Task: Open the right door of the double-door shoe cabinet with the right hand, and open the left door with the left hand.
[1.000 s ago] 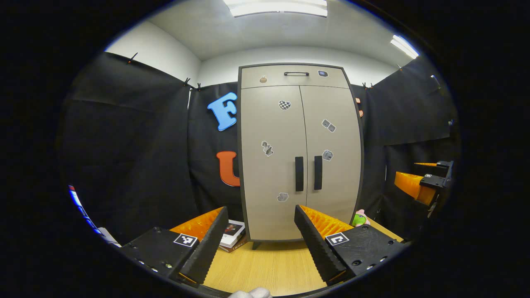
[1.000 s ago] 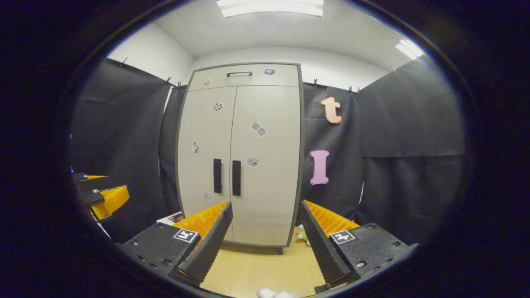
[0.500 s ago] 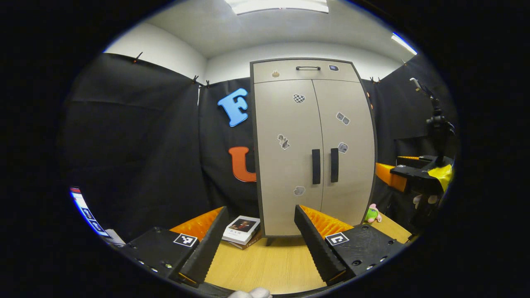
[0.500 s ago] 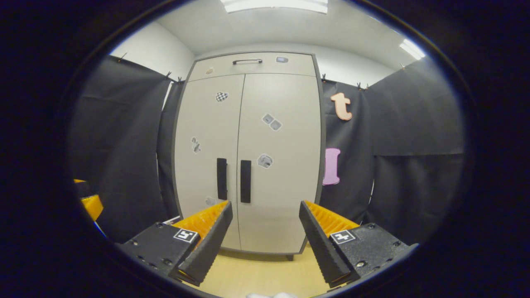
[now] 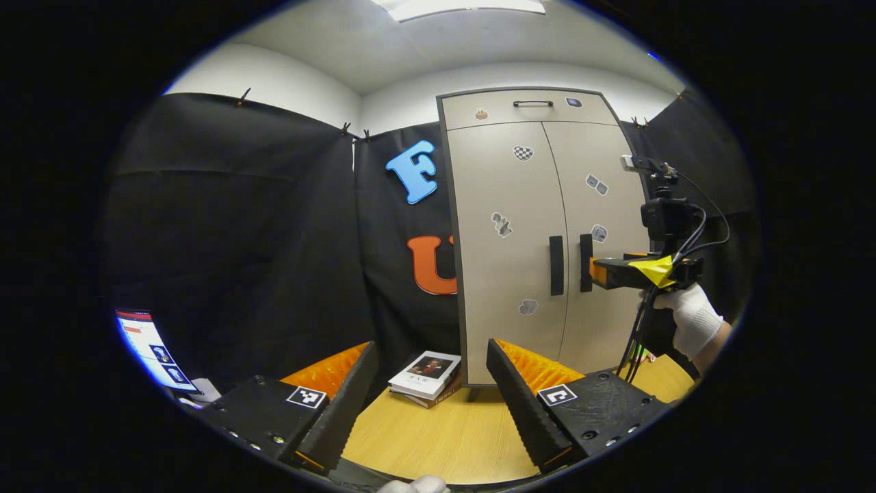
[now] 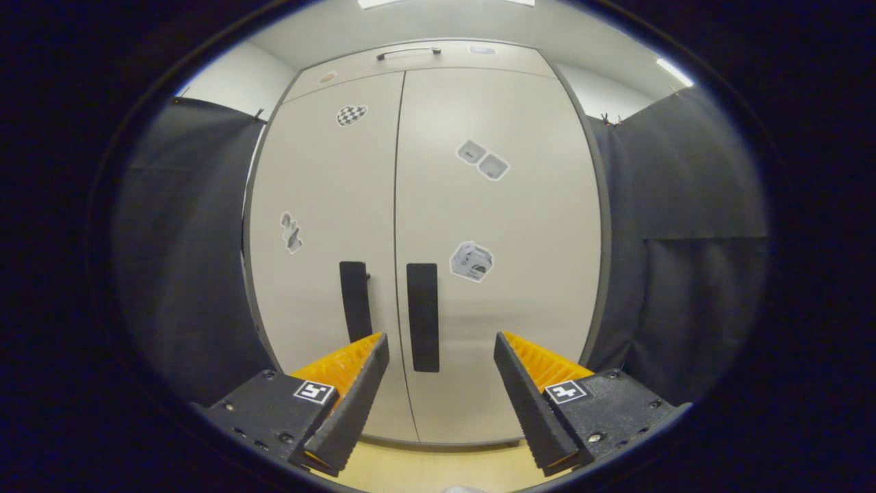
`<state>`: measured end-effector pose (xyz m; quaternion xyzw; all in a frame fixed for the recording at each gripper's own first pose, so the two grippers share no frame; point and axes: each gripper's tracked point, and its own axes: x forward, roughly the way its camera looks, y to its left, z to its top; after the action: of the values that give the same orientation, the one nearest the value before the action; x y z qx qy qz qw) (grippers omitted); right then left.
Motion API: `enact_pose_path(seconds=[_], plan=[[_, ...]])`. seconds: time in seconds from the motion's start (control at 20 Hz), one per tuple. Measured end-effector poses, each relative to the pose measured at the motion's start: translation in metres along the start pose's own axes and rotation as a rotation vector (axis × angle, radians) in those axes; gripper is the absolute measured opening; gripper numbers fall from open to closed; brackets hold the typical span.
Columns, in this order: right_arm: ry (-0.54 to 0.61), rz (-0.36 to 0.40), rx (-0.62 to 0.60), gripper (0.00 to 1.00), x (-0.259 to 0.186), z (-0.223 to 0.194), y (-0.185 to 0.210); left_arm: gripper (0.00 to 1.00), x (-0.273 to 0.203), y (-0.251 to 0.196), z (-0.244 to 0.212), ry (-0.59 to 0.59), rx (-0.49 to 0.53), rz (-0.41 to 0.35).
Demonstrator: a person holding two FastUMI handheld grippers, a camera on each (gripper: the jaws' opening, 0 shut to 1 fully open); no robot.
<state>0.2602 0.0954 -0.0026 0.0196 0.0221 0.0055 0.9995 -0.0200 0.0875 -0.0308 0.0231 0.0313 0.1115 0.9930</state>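
The beige double-door shoe cabinet [image 5: 520, 322] stands on the table with both doors closed. In the right gripper view the right door [image 6: 506, 226] looms close. Its dark vertical handle [image 6: 423, 316] lies just beyond my open right gripper [image 6: 441, 404], nearer the left finger. The left door's handle [image 6: 356, 301] is beside it. In the left gripper view my left gripper [image 5: 431, 404] is open with nothing in it, well back from the left door [image 5: 506, 267] and its handle [image 5: 556, 265]. There the right gripper [image 5: 602, 272], in a gloved hand [image 5: 691, 318], points at the right handle [image 5: 586, 262]; contact cannot be told.
A small stack of books [image 5: 426, 373] lies on the wooden table [image 5: 438, 438] at the cabinet's left foot. A lit screen [image 5: 150, 349] sits at far left. A drawer with a handle [image 5: 532, 103] tops the cabinet. Cables hang from the right gripper.
The right gripper has moved forward toward the cabinet, so the doors and right handle appear much larger. The left gripper view has swung left, and the right gripper with its hand now shows by the handle.
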Motion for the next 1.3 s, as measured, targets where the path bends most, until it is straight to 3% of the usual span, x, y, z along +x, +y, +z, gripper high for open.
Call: enact_pose_path(seconds=[0.2,0.4,0.5,0.55,0.65,0.9,1.3], plan=[[0.015,0.008,-0.030,0.88,0.042,0.004,0.008,0.96,0.003,-0.002,-0.002,0.015,-0.013,0.030],[0.059,0.002,-0.008,0.70,0.061,-0.004,0.010,1.00,0.010,-0.008,-0.005,0.031,-0.012,0.045],[0.070,-0.010,-0.011,0.55,0.067,-0.005,0.009,0.96,0.010,-0.006,-0.005,0.028,-0.012,0.053],[0.081,-0.005,-0.006,0.43,0.070,-0.008,0.011,0.96,0.009,-0.005,-0.006,0.031,-0.016,0.059],[0.092,-0.012,-0.003,0.37,0.073,-0.010,0.011,0.96,0.010,-0.003,-0.007,0.032,-0.032,0.066],[0.097,-0.014,-0.005,0.33,0.071,-0.011,0.011,0.96,0.004,0.007,-0.010,0.037,-0.046,0.078],[0.104,0.048,-0.013,0.23,0.043,-0.013,0.009,0.96,-0.011,0.000,-0.015,0.029,-0.067,0.031]])
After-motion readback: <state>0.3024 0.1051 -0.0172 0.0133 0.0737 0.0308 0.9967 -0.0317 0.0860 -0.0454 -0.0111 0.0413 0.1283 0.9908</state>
